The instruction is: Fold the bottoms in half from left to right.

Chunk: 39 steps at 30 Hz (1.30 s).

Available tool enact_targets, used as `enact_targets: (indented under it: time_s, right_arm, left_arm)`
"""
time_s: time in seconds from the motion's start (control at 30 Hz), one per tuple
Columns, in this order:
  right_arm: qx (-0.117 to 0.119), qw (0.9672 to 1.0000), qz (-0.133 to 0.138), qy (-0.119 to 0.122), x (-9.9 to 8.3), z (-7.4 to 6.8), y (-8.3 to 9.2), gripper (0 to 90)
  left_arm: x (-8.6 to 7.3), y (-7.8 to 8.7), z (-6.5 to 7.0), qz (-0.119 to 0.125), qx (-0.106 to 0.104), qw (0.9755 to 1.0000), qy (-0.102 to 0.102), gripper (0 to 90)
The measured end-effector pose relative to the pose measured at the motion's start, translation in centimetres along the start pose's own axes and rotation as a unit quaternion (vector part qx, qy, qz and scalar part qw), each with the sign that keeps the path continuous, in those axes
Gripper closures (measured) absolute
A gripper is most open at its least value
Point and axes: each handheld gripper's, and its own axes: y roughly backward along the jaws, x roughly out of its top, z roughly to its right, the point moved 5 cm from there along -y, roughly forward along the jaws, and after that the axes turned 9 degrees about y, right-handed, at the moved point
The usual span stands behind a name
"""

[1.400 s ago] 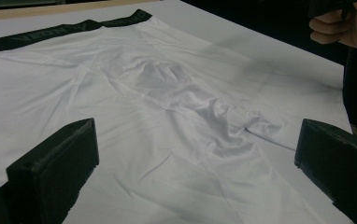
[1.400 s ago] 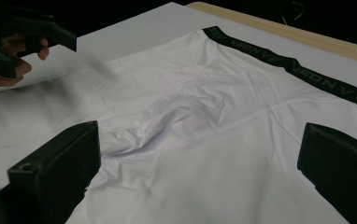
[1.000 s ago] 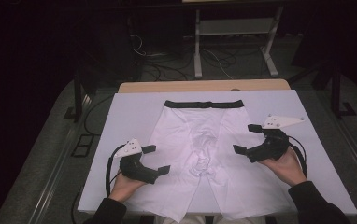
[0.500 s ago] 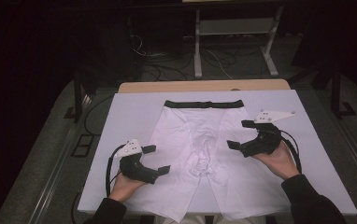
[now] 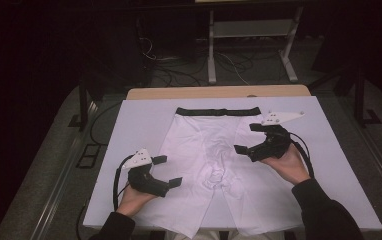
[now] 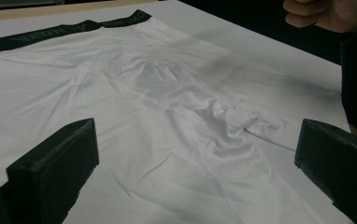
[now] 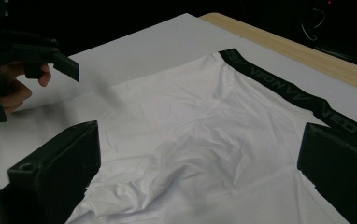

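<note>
Left hand-held gripper [image 5: 168,171] hovers with jaws spread wide over the left leg of the white shorts [image 5: 214,165]; the shorts lie flat mid-counter [image 5: 139,120] — black waistband [image 5: 215,112] at the far edge; right hand-held gripper [image 5: 246,138] — jaws also apart, gripping nothing — hovers over the shorts' right side.

**One garment, two grippers, one covered table**

A single pair of white shorts [image 5: 219,165] lies on the table, with one black waistband [image 5: 214,111] at its far edge and two legs toward the person. Two hand-held grippers flank the shorts: the left gripper [image 5: 168,171] at their left leg, the right gripper [image 5: 249,138] over their right side. Each has two black jaws, four in all. One white sheet [image 5: 139,125] lies beneath the shorts on one wooden table [image 5: 219,92]. Beyond the table stands one white metal stand [image 5: 251,35].
</note>
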Motion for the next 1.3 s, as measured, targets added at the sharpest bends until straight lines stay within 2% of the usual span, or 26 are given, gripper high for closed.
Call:
enact_targets:
  time_s: [1.3]
  right_arm:
    - [0.002,0.9999,-0.011,-0.002,3.3,1.8,-5.6,0.0]
  left_arm:
    - [0.0,-0.1,0.0,-0.001,-0.004,1.0000,-0.001,0.0]
